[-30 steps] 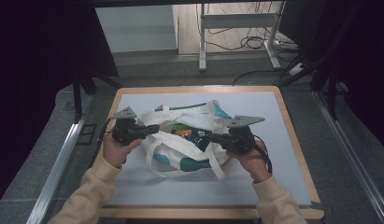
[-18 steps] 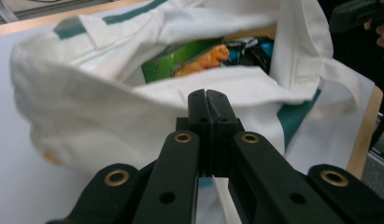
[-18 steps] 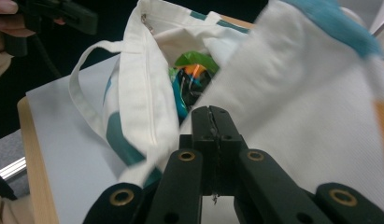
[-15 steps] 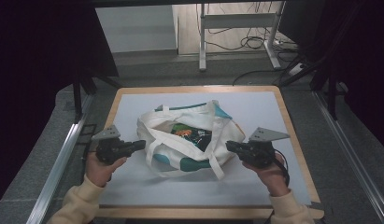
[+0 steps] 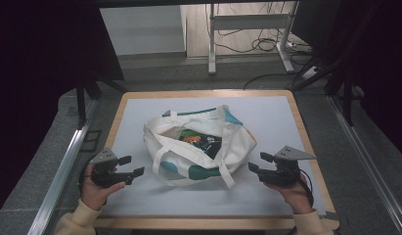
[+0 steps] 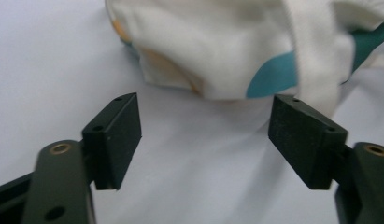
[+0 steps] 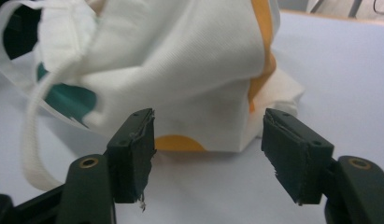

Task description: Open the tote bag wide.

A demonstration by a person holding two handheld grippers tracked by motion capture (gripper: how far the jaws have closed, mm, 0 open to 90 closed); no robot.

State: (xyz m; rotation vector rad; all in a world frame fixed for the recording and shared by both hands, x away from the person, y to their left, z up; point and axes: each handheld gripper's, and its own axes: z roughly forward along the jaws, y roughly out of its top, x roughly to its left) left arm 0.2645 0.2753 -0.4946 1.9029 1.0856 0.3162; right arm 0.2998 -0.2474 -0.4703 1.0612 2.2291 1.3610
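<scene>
While both tongs, left (image 5: 132, 166) and right (image 5: 257, 162), are sitting spread and empty, the white tote bag (image 5: 198, 144) is resting on the pale-blue, wood-edged desk (image 5: 267, 112). Grey floor and cables are showing behind. No legible writing.

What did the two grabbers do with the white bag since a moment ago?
Both pulled back from the white cloth tote bag with teal and orange patches, toward the person. The left gripper went out left, the right gripper out right. Both are open and hold nothing. The bag stays on the pale blue mat, mouth open.
</scene>
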